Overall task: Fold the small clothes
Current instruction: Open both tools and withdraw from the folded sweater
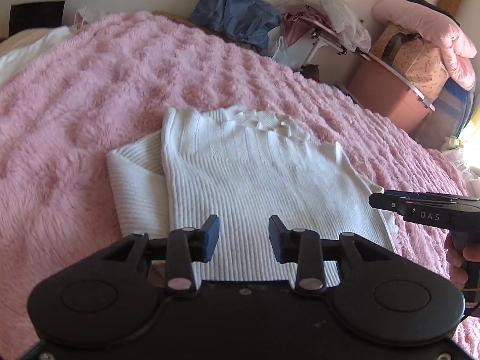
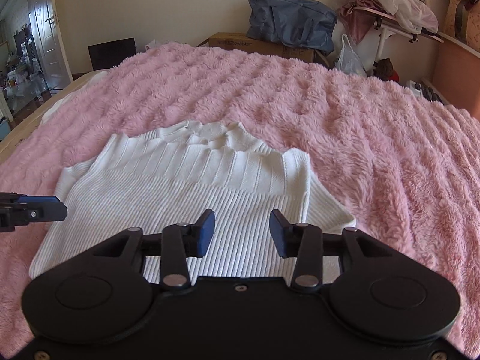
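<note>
left gripper (image 1: 243, 238): matte black body, round housings, silver pivot pins, blue-faced pads | right gripper (image 2: 242, 233): same black build, small screws along the base, white "DAS" lettering seen on its side | hand (image 1: 460, 259): no sleeve seen

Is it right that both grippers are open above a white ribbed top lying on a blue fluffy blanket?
Not quite: the blanket is pink, not blue, as the right wrist view shows. The rest holds: the left gripper and right gripper are open above the white ribbed top.
</note>
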The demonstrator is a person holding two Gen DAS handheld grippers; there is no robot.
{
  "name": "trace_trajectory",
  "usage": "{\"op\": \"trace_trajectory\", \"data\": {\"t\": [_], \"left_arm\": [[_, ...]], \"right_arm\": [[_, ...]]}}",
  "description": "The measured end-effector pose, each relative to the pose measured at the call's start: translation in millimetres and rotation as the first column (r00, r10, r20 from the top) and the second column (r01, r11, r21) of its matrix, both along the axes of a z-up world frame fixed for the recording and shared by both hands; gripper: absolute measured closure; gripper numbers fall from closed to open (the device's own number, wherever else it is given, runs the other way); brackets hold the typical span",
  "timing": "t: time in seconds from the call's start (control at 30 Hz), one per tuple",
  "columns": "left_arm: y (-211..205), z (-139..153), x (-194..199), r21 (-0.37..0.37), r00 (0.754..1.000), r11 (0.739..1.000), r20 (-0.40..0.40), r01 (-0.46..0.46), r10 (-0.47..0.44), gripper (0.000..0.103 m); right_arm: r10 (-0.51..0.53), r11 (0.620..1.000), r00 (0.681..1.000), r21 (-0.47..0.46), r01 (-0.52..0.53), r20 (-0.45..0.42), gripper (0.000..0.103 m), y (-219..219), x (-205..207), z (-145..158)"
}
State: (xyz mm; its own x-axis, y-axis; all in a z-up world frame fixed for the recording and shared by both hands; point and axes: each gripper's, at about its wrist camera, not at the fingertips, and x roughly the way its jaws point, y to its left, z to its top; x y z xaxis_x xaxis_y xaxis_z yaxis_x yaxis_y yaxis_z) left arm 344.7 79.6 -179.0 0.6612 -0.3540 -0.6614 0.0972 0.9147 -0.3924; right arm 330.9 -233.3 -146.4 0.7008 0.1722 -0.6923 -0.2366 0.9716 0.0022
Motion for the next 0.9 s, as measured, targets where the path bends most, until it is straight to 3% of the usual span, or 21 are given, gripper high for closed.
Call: {"op": "trace_trajectory", "data": {"t": [0.07, 0.2, 0.37, 0.53, 0.7, 0.8, 0.9], "left_arm": [[7, -11, 1, -0.042, 0.999, 0.999, -0.038, -0.015, 0.013, 0.067], [14, -27, 0, -0.048, 0.998, 0.999, -0.056, -0.026, 0.023, 0.066], [12, -38, 1, -0.025, 0.999, 1.000, -0.052, -0.017, 0.016, 0.063], [5, -28, -7, 0.016, 1.000, 1.000, -0.019, -0.020, 0.021, 0.064], [-9, -3, -47, 0.030, 0.994, 0.997, 0.084, 0.068, -0.070, 0.063], [-14, -8, -65, 0.028, 0.991, 0.993, 0.074, 0.114, -0.115, 0.061], [-16, -23, -69, 0.081, 0.992, 0.990, 0.032, 0.115, -0.118, 0.061]], "right_arm": [[-0.032, 0.999, 0.999, 0.011, 0.033, -0.028, 0.062, -8, -2, -11], [-0.063, 0.996, 0.994, 0.062, 0.068, -0.085, 0.062, -27, -9, -30], [-0.058, 0.997, 0.995, 0.045, 0.062, -0.083, 0.068, -35, -13, -50], [-0.055, 0.998, 0.996, 0.024, 0.057, -0.064, 0.068, -30, -18, -47], [-0.011, 0.994, 1.000, 0.104, 0.013, -0.015, 0.065, -34, -49, -25], [0.012, 0.994, 1.000, 0.109, -0.012, -0.003, 0.064, -34, -72, -26], [0.034, 0.997, 0.999, 0.071, -0.033, -0.017, 0.064, -34, -85, -41]]}}
